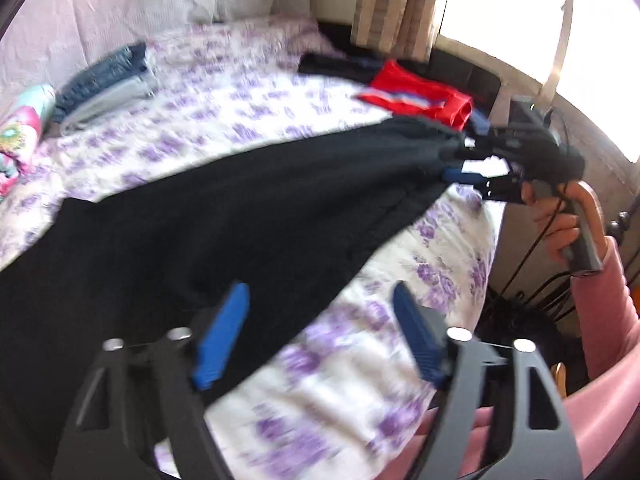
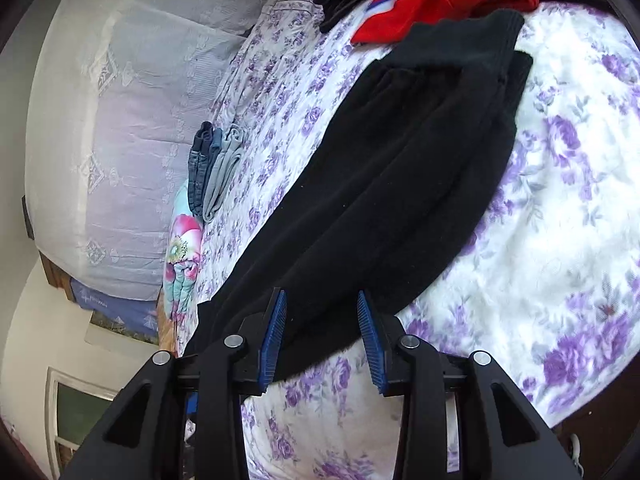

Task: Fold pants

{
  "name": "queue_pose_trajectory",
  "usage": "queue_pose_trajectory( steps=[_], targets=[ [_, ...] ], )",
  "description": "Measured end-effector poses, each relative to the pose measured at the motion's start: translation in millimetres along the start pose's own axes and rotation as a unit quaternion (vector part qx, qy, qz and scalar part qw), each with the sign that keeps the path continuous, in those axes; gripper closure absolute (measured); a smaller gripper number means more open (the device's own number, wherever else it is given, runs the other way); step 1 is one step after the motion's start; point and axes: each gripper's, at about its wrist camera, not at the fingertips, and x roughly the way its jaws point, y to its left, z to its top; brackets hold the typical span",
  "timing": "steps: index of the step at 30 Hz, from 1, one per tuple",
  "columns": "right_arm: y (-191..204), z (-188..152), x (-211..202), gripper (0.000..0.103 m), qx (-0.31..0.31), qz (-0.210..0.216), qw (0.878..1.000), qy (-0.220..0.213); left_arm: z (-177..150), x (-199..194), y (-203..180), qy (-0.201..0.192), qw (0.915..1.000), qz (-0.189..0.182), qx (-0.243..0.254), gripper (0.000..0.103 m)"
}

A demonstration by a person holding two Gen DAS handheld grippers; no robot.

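Note:
Black pants [image 1: 248, 216] lie stretched across a white bedspread with purple flowers [image 1: 224, 112]. In the right wrist view the pants [image 2: 400, 184] lie folded lengthwise, legs together, cuffs at the far end. My left gripper [image 1: 320, 324] is open, its left blue pad over the pants' near edge, holding nothing. My right gripper [image 2: 322, 340] is open right over the pants' near edge. In the left wrist view the right gripper [image 1: 460, 160] sits at the pants' far right end, touching the fabric.
Red shorts [image 1: 420, 96] and a dark garment [image 1: 336, 66] lie near the far corner of the bed. A stack of folded jeans [image 1: 104, 80] and a colourful folded cloth [image 1: 20, 136] sit by the pillows [image 2: 120, 120]. A curtain [image 1: 396, 4] and a bright window are at the right.

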Motion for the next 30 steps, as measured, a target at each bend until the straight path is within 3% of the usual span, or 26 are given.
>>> queue_pose_trajectory(
  steps=[2,5,11,16,20,22,24,26,28,30],
  targets=[
    [2,1,9,0.065,-0.004,0.011,1.0,0.012,3,14,-5,0.014,0.9994,0.03,-0.005,0.051],
    [10,2,17,0.065,-0.03,0.014,0.999,0.013,8,28,1,0.028,0.998,0.046,-0.033,0.056],
    [18,6,7,0.097,-0.049,0.049,0.998,-0.007,8,34,-12,0.039,0.9972,0.063,0.001,0.055],
    [24,5,-9,0.099,-0.052,0.097,0.994,-0.021,13,39,-13,0.041,0.9962,0.076,0.0,0.057],
    [25,-2,-23,0.099,-0.051,0.11,0.992,-0.03,16,30,-19,0.026,0.9963,0.079,0.019,0.07],
    [19,-5,-28,0.099,-0.047,0.106,0.993,-0.037,14,25,-19,0.02,0.9973,0.067,0.021,0.072],
    [3,-5,-27,0.098,-0.035,0.068,0.996,-0.046,10,26,-16,0.024,0.998,0.055,0.02,0.072],
    [-19,-4,-19,0.095,-0.002,0.031,0.999,-0.025,5,30,-14,0.036,0.9982,0.044,0.02,0.072],
    [-36,-8,-16,0.095,0.023,0.037,0.999,-0.002,0,28,-14,0.039,0.9982,0.035,0.027,0.072],
    [-35,-12,-26,0.093,0.011,0.025,1.0,-0.008,-1,17,-14,0.033,0.9986,0.018,0.037,0.072]
  ],
)
